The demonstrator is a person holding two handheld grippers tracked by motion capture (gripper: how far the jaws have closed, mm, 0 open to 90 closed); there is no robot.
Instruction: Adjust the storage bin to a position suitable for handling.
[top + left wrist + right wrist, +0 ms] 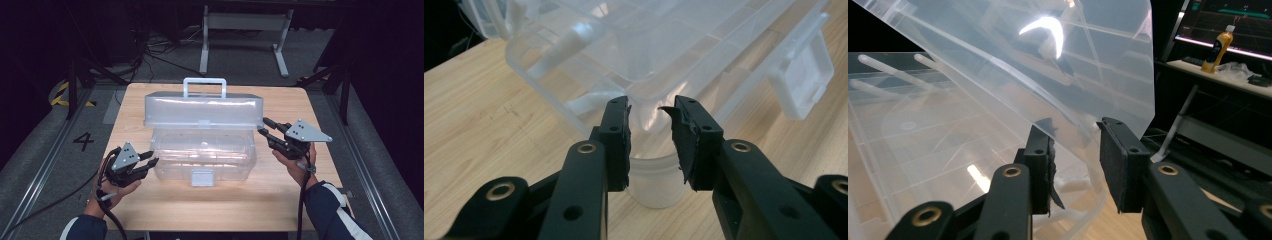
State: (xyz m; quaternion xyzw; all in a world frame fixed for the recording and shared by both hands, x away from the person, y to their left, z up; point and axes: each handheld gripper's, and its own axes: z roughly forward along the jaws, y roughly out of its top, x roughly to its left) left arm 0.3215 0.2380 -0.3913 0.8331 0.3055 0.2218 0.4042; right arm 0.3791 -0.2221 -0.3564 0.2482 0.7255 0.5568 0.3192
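Note:
A clear plastic storage box [205, 155] stands mid-table with its lid [202, 110] raised upright and a white handle [204, 82] on top. Its white latch [202, 177] hangs at the front. My left gripper [151, 161] is open at the box's front-left corner. In the left gripper view the rounded corner of the box [624, 45] lies just past the gripper [651, 107], with the latch [804, 80] off to the right. My right gripper [262, 126] is open at the lid's right edge. The right gripper view has the lid [1023, 55] edge running between the gripper's [1075, 127] jaws.
The wooden table [150, 210] has bare surface in front of the box and on both sides. A white metal frame [245, 30] stands on the floor behind. A yellow bottle [1215, 47] sits on a dark shelf beyond the lid. Cables trail across the floor at left.

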